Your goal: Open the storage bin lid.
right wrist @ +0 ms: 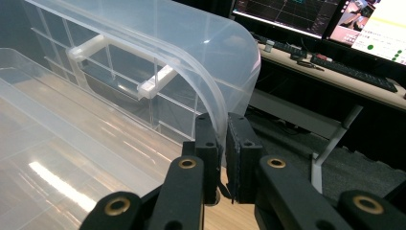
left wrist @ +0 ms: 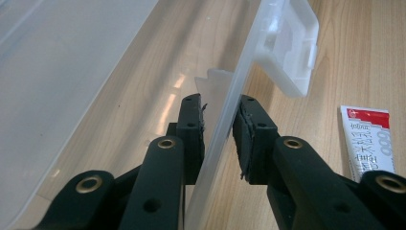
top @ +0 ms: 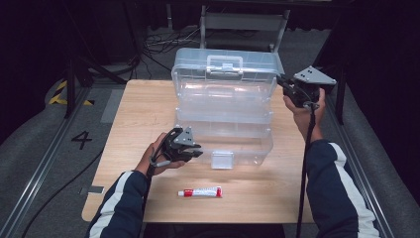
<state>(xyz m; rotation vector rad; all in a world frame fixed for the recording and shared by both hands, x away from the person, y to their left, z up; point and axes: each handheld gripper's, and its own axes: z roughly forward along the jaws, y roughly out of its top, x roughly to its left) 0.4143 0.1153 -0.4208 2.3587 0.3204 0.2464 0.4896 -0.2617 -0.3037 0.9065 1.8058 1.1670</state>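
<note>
A clear plastic storage box (top: 223, 130) stands with its lid (top: 225, 64) raised on the wooden table (top: 138, 114). My left gripper (top: 197, 151) is at the box's front left corner. In the left gripper view it (left wrist: 220, 132) is shut on the box's thin front wall (left wrist: 218, 158), beside the hanging latch (left wrist: 287, 45). My right gripper (top: 283, 84) is held high at the lid's right end. In the right gripper view it (right wrist: 223, 143) is shut on the lid's curved rim (right wrist: 234, 57). The box looks empty inside.
A red and white tube (top: 200, 192) lies on the table in front of the box, right of my left gripper (left wrist: 368, 143). A grey metal frame (top: 242, 22) and floor cables lie beyond the table. Monitors (right wrist: 335, 19) stand behind the lid.
</note>
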